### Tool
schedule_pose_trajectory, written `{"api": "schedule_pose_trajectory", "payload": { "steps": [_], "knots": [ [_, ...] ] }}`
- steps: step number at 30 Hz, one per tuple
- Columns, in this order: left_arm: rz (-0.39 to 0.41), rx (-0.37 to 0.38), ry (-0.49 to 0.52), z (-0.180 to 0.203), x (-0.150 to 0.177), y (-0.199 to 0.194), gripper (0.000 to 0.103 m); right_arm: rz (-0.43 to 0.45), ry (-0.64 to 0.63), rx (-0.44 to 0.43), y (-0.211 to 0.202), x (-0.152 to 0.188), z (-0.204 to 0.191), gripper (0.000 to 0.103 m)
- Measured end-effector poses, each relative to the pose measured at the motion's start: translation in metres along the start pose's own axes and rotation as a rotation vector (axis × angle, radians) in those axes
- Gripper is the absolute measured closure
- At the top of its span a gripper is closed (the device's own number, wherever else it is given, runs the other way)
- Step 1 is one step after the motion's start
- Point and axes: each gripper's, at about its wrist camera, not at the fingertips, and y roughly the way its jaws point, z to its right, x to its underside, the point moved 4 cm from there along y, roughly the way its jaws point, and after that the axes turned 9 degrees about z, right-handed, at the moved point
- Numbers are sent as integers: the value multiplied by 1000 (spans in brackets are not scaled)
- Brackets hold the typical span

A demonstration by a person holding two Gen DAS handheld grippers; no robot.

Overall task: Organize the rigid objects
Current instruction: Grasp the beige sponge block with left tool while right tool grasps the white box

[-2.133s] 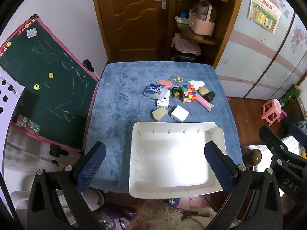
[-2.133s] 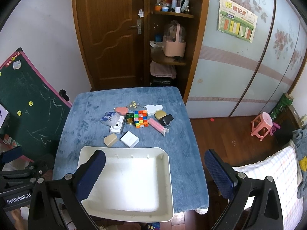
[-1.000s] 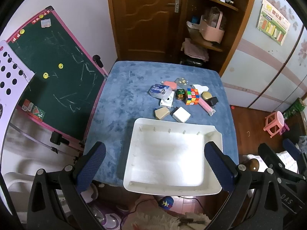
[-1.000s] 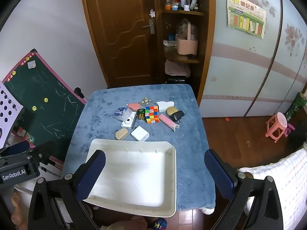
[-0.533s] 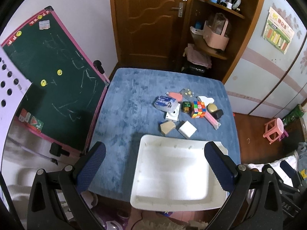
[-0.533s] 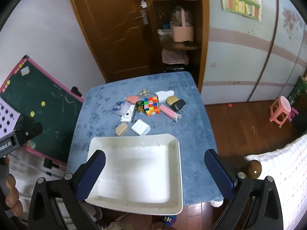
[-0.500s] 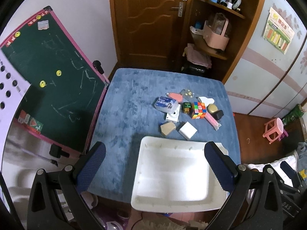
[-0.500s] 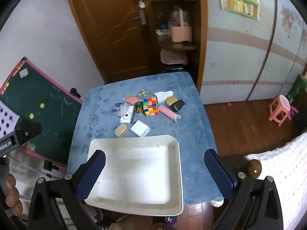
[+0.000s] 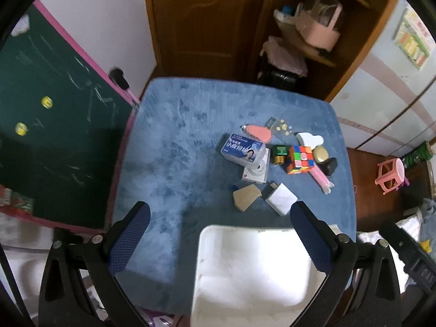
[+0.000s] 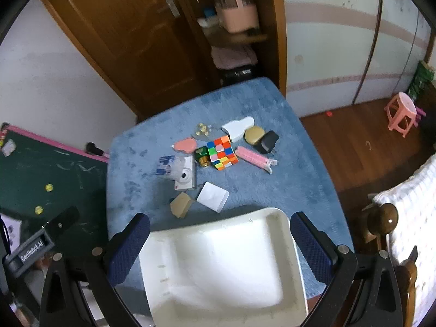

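A white tray (image 9: 207,245) (image 10: 275,212) lies empty at the near edge of a blue-covered table (image 9: 177,141) (image 10: 286,163). Beyond it is a cluster of small objects: a Rubik's cube (image 9: 299,159) (image 10: 221,151), a white flat box (image 9: 282,199) (image 10: 212,196), a tan block (image 9: 246,196) (image 10: 180,204), a blue-white packet (image 9: 242,151) (image 10: 169,166), a white camera (image 10: 186,176), a pink comb (image 10: 253,158), a black charger (image 9: 329,165) (image 10: 268,141). My left gripper (image 9: 218,241) and right gripper (image 10: 219,248) are both open and empty, held above the tray, apart from all objects.
A green chalkboard (image 9: 46,114) (image 10: 41,179) leans at the table's left side. A wooden door and shelf unit (image 9: 299,41) stand behind the table. A pink stool (image 9: 389,174) (image 10: 402,113) is on the wood floor at the right, and a bed edge (image 10: 408,204) at the near right.
Both grippers have moved lower and closer to the table; the tray and objects look larger. Both grippers stay open. No object on the table has moved.
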Motion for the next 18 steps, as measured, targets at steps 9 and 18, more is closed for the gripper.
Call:
{"api": "schedule_pose_trajectory", "payload": {
  "steps": [9, 18],
  "knots": [
    [-157, -36, -159, -8, 7, 127, 1, -170, 91, 38, 118, -1, -17, 0],
    [-300, -20, -422, -31, 27, 191, 1, -334, 156, 83, 213, 20, -17, 11]
  ]
}}
